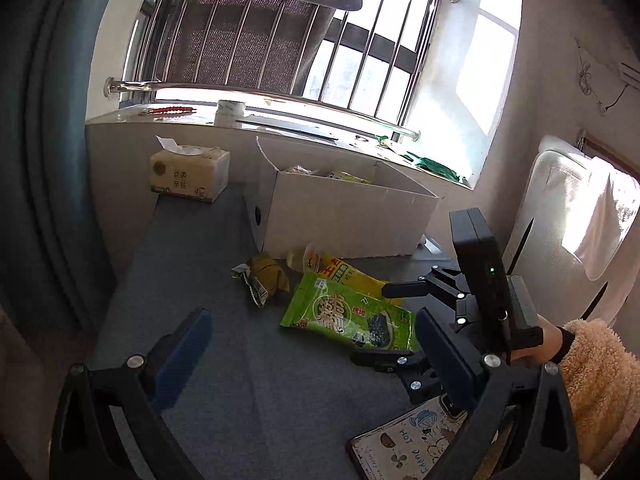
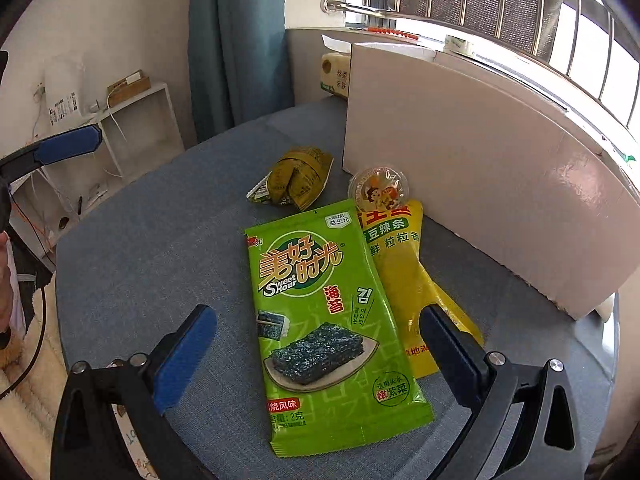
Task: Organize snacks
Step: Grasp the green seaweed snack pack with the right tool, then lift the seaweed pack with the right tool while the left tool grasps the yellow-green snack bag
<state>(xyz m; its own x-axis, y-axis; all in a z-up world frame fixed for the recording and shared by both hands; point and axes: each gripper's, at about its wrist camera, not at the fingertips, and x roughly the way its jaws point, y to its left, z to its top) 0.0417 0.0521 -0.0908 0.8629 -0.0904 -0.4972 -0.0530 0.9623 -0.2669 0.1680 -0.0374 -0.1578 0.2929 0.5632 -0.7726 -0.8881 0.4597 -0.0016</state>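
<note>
1. Standing at the back of the grey fabric surface (image 2: 132,264), the white open-topped cardboard box (image 1: 344,216) already holds some packets.
2. The flat green foil seaweed packet (image 2: 332,328) lies before it, overlapping the yellow plastic snack pouch (image 2: 412,276); light, crinkly and slippery, I'd pinch its near edge.
3. Right tongs (image 2: 316,344) hover spread wide above it; left tongs (image 1: 312,344) likewise open, empty.
4. Nearby: olive crumpled wrapper (image 2: 296,180), small round jelly cup (image 2: 378,188), beige tissue pack (image 1: 190,174).

four snacks: green seaweed packet (image 2: 334,328), yellow packet (image 2: 404,276), olive packet (image 2: 298,178), jelly cup (image 2: 378,188) (one box (image 2: 472,160))
</note>
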